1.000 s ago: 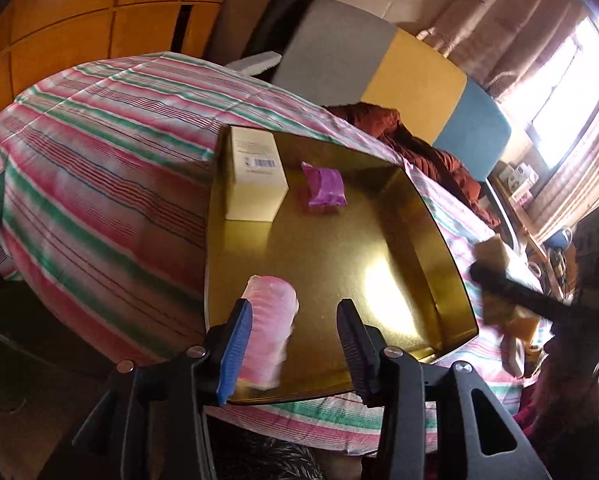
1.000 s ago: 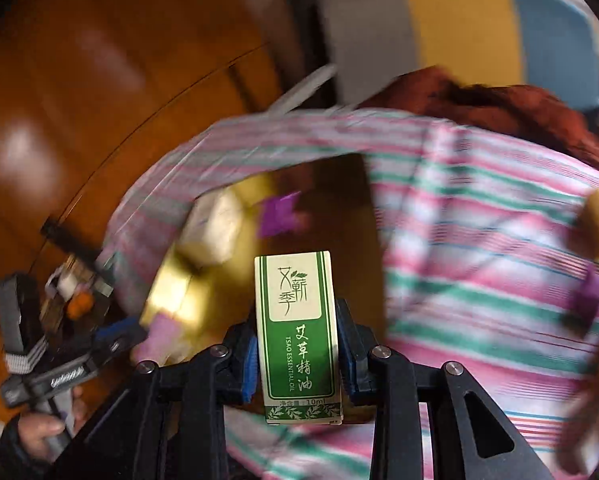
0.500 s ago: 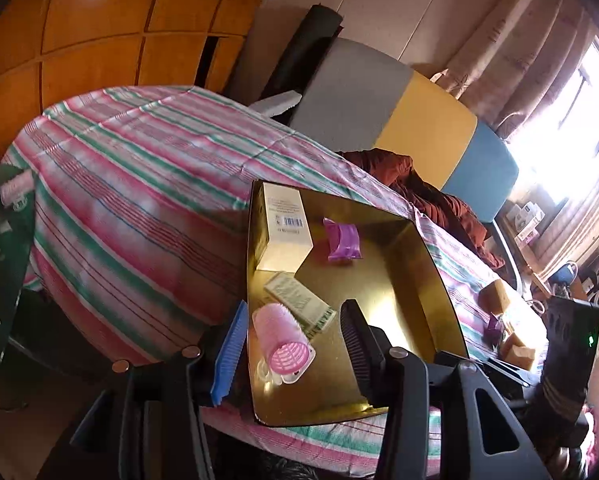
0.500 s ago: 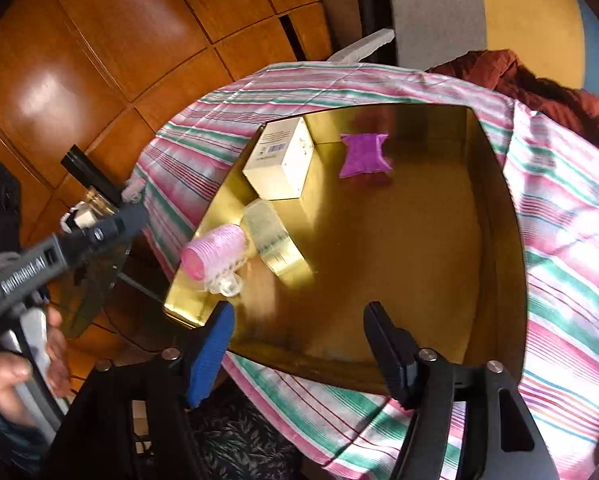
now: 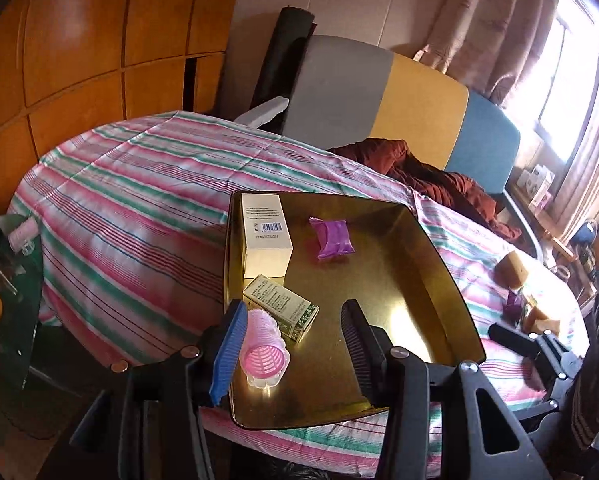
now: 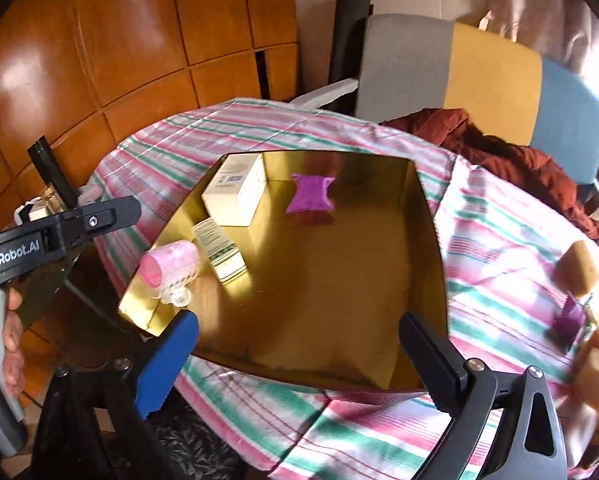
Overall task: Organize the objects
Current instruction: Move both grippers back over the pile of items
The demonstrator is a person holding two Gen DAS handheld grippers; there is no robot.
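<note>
Lying across a bed's pink, green and white striped cloth (image 5: pixel 139 208) beside orange wood panelling (image 5: pixel 79 40), a shiny gold square tray (image 5: pixel 427 292) is carrying a pink cylindrical hair roller (image 5: pixel 264 350), just inside the left gripper (image 5: pixel 295 350), whose jaws are standing apart, not gripping it. The right gripper (image 6: pixel 299 354) is opening wide, with nothing between its jaws, above the tray's near edge, well short of the small green-and-white carton (image 6: pixel 219 250).

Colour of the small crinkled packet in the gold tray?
Purple; the small crinkled packet shows best in the left wrist view.
</note>
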